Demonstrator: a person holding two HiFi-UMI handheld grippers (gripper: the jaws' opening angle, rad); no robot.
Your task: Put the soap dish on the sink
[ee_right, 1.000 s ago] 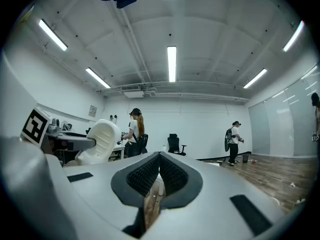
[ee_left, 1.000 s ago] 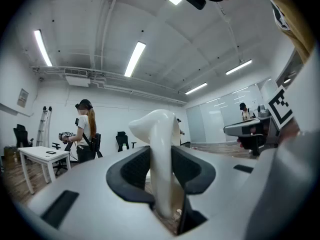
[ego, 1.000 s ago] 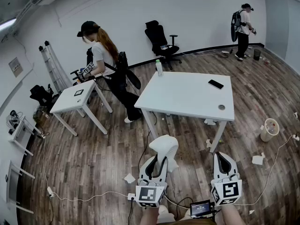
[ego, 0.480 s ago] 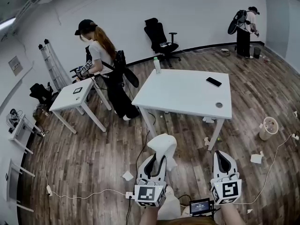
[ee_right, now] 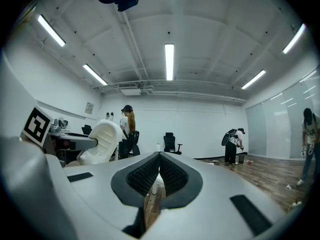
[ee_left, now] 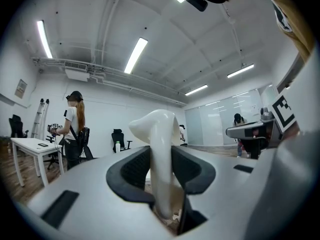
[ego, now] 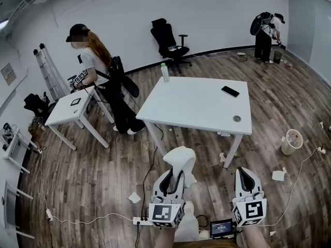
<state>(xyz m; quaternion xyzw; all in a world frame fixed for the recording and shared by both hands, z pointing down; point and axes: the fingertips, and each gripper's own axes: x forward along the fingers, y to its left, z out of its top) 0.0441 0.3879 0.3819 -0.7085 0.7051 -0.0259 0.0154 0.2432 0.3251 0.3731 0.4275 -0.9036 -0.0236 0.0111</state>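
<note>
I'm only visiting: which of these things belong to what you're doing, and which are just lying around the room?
For the job:
- white soap dish, clamped in the left gripper
- right gripper, shut and empty
- no sink in view

Just lying about:
- white table with phone and bottle
- office chair
- bin
- paper scrap and power strip on the floor

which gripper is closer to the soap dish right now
Left. The left gripper is clamped on the white soap dish, which stands up between its jaws. The right gripper is off to the dish's right, not touching it, jaws together and empty.
</note>
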